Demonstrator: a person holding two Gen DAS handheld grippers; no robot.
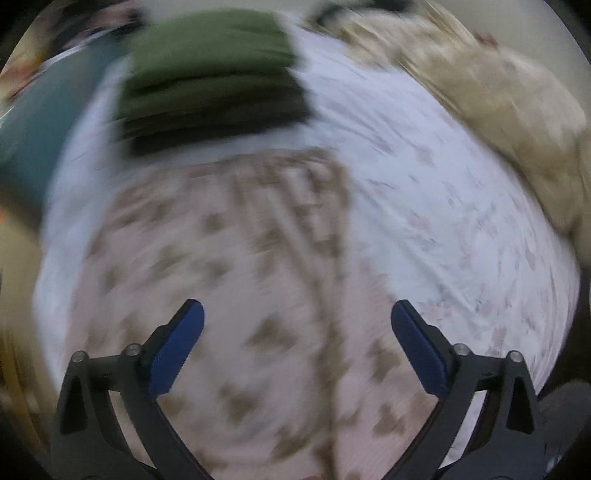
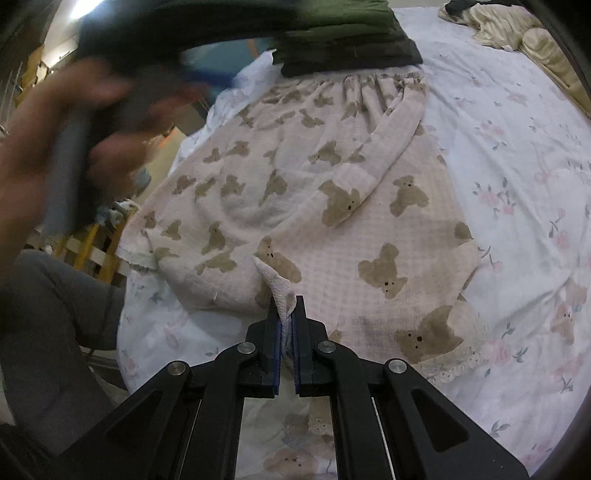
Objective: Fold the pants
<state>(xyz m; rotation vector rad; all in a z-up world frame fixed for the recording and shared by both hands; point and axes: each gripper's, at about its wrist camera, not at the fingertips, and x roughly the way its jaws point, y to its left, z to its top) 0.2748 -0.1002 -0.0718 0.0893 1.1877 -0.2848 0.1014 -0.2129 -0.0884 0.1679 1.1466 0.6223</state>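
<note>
Two grippers are at work over a bed, and only one has hold of anything. The right gripper [image 2: 286, 314] has its fingers pressed together on a pinch of pale fabric, a corner of the pants [image 2: 295, 184], pink cloth printed with brown bears. The pants lie spread on the flowered bedsheet [image 2: 517, 166], waistband at the far end, touching a stack of folded dark clothes [image 2: 347, 48]. That corner grip looks chosen so the leg end can be lifted and carried toward the waistband in one sweep.

The left gripper [image 1: 297, 347] hangs above the same pants [image 1: 229, 277] with its blue fingers [image 1: 177, 350] spread wide and nothing between them; its view is smeared with motion blur, so I cannot tell exactly which part of the garment it is over. My guess is that it is heading for the matching corner, so both ends can rise together.

A rumpled beige blanket [image 2: 517, 33] sits at the far edge, well apart from the pants.
</note>
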